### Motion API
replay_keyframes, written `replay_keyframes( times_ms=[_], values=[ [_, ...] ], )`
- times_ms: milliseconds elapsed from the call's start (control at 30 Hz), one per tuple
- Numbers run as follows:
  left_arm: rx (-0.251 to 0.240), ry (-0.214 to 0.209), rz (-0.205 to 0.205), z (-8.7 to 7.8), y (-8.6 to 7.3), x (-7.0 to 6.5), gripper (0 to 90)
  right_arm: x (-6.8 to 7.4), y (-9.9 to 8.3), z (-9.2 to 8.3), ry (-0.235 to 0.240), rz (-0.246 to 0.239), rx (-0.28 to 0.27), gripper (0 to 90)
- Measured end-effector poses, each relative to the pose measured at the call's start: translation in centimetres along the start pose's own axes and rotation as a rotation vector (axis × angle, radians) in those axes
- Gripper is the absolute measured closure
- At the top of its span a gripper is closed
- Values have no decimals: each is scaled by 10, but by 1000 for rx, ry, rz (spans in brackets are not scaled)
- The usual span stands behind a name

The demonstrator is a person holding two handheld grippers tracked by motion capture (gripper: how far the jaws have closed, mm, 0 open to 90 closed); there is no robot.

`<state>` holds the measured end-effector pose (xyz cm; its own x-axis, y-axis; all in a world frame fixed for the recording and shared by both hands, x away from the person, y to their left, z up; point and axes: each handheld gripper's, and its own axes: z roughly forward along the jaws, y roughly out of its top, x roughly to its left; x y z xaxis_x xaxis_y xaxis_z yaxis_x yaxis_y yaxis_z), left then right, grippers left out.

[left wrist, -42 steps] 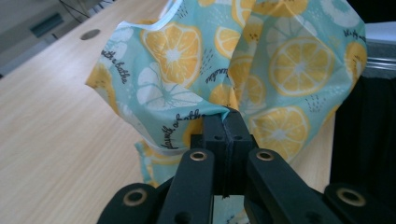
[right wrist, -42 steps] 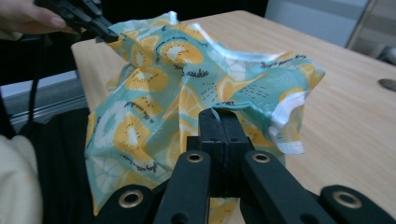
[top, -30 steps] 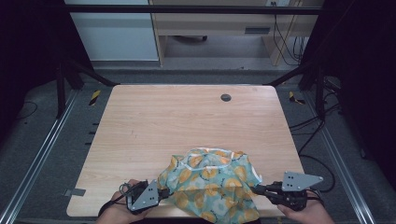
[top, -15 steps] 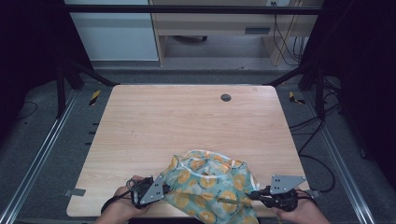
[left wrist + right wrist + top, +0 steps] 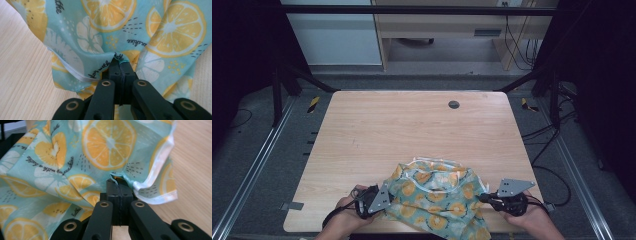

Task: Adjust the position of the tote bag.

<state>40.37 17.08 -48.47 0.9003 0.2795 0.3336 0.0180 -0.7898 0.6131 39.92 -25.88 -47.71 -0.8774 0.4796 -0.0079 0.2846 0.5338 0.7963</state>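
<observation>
Tabletop (image 5: 377,130): pale wood grain, rounded corners, dark floor around.
Cloth (image 5: 437,197): thin teal lemon-print fabric, white hem, crumpled at near edge.
Left gripper (image 5: 384,200): fingers pinching cloth.
Right gripper (image 5: 482,196): fingers pinching cloth.

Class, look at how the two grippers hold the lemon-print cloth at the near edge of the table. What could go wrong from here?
1. Each gripper, left gripper and right gripper, pinches only a small fold of the cloth, so it might slip out.
2. The cloth overhangs the near edge of the table and could slide off if released.

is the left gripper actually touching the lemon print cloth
Touching: in the left gripper view the left gripper has its black jaws shut on a fold of the turquoise lemon-print cloth.
</observation>
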Motion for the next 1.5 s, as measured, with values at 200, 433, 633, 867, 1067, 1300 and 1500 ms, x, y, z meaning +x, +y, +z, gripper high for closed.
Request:
replay_keyframes(
  times_ms=[200,433,633,867,1067,1300,1500],
  values=[
    [4,6,-26,3,0,2,900,-4,1,0,-33,9,-2,900],
    [12,23,-45,6,2,6,900,-9,2,1,-73,17,-16,900],
    [3,33,-84,7,2,10,900,-14,3,0,-93,34,-30,900],
    [-3,28,-95,5,1,9,900,-13,2,-1,-93,42,-33,900],
    [-6,19,-111,5,-1,8,896,-11,0,-4,-91,45,-34,893],
    [-50,24,-169,-6,-3,4,662,-5,-3,-20,-129,92,-60,637],
    [-126,40,-274,-19,-4,2,469,1,-4,-33,-169,115,-106,356]
  ],
)
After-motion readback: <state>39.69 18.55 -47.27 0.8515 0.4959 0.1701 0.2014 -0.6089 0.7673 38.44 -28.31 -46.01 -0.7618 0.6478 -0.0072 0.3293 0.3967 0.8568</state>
